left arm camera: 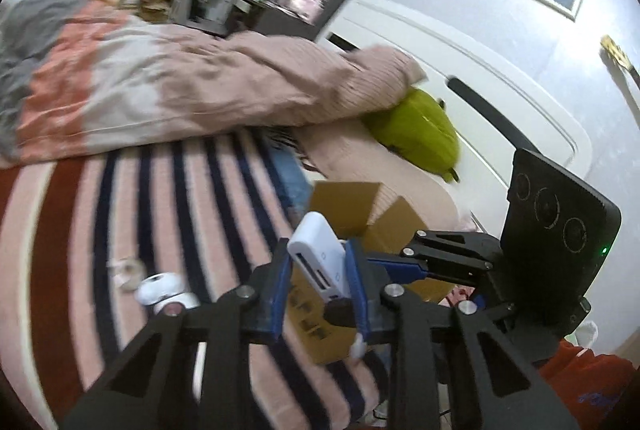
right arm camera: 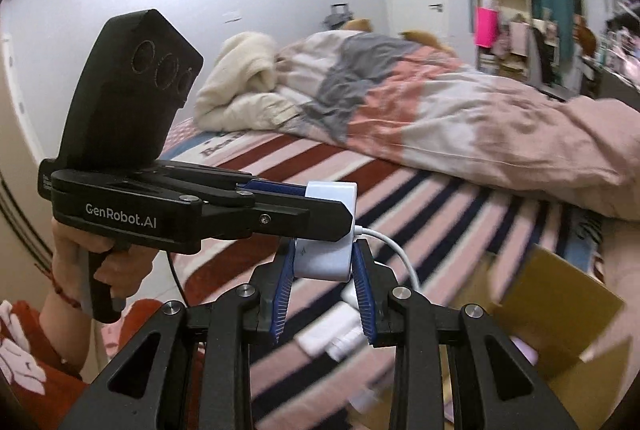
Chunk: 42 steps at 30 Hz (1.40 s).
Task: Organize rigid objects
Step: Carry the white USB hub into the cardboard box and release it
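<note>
In my left wrist view, from the left edge: a small white round gadget [left arm camera: 162, 292] lies on the striped bedsheet [left arm camera: 120, 214] at lower left, with a roll of clear tape [left arm camera: 130, 272] just beside it. Above them a pink, white and grey duvet [left arm camera: 160, 86] crosses the upper left of the frame. At lower centre my left gripper [left arm camera: 318, 284] has its jaws narrow, the blue pads pressing both sides of a white card reader [left arm camera: 320, 254], which tilts up toward the top left. Behind it stands an open cardboard box [left arm camera: 352, 206]; a green cushion [left arm camera: 416, 130] sits above that, right of centre. At the right edge I see my right gripper [left arm camera: 424, 268] from the side.

In my right wrist view, a hand [right arm camera: 76, 254] grips the handle of the left gripper at the left edge; its tip holds the card reader [right arm camera: 332, 190] at centre. Directly below, my right gripper [right arm camera: 325, 272] has its jaws narrow and clamped on a white adapter [right arm camera: 322, 262], from which a white cable [right arm camera: 394, 242] curves down to the right. The cardboard box [right arm camera: 556, 306] flap shows at lower right, blurred.
</note>
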Available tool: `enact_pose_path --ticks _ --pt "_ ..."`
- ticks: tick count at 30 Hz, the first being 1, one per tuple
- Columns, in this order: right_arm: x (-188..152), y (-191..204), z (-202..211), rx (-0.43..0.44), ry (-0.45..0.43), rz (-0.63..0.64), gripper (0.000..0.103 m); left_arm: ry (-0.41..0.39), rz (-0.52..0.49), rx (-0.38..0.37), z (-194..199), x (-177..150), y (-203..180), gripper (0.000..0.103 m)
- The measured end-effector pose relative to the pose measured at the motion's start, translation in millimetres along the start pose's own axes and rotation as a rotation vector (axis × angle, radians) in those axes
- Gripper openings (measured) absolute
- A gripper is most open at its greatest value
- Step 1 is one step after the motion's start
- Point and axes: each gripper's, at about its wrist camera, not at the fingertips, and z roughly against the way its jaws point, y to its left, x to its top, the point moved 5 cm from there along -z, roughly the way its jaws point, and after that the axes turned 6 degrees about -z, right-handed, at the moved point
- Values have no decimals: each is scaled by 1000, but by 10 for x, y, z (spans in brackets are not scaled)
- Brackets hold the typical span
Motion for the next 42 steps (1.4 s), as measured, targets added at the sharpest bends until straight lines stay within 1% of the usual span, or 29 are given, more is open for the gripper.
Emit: enact_pose_path --ticks 2,4,7,10,15,17,19,23,24,26,27,28,30,32,34,35,37,38,40,42 --pt "-45 -182 110 -31 0 -27 24 36 -28 -16 -222 48 -148 22" --pt "-98 -365 208 -53 1 -65 24 67 -50 -49 -435 86 -299 16" --pt "-189 -623 361 -63 -15 -134 24 84 -78 -70 -609 129 -450 12" --pt "-233 -801 463 -60 -38 -179 23 101 -97 -74 -697 181 -534 11" --pt "-223 -923 573 -68 -54 -188 23 136 -103 -94 -858 260 -598 11" --pt "-243 -981 571 -79 -37 -199 23 160 -107 -94 -942 234 -607 11" --pt "-293 -1032 556 -94 -12 -209 23 204 -113 -96 -1074 178 -623 11" --pt "-462 -1141 446 -126 76 -229 23 291 -120 -65 -1292 58 -633 13" --pt "-510 -1167 409 -132 101 -240 23 312 -126 -49 -1336 28 -632 15" --pt "-584 -1196 361 -155 137 -249 24 329 -139 -15 -1374 5 -620 24" --pt "-616 -1212 336 -173 157 -250 24 333 -140 4 -1383 -1 -604 37" --pt "-640 -1227 310 -188 175 -253 24 330 -136 6 -1376 3 -593 49" --pt "-683 -1248 304 -207 194 -260 25 311 -135 6 -1314 27 -586 57" --pt "-719 -1250 301 -221 213 -258 29 296 -145 13 -1242 46 -580 58" --pt "-719 -1251 297 -221 216 -258 38 270 -132 15 -1137 76 -544 66" --pt "-713 -1246 298 -216 216 -257 40 251 -122 23 -1067 92 -510 68" --pt "-685 -1222 308 -218 207 -248 47 224 -116 51 -929 103 -442 69" --pt "-668 -1204 313 -220 202 -242 49 213 -112 67 -856 101 -401 69" --pt "-614 -1138 318 -218 186 -225 55 192 -102 101 -709 107 -320 69" --pt "-557 -1075 318 -218 168 -212 56 162 -89 134 -522 90 -215 69"
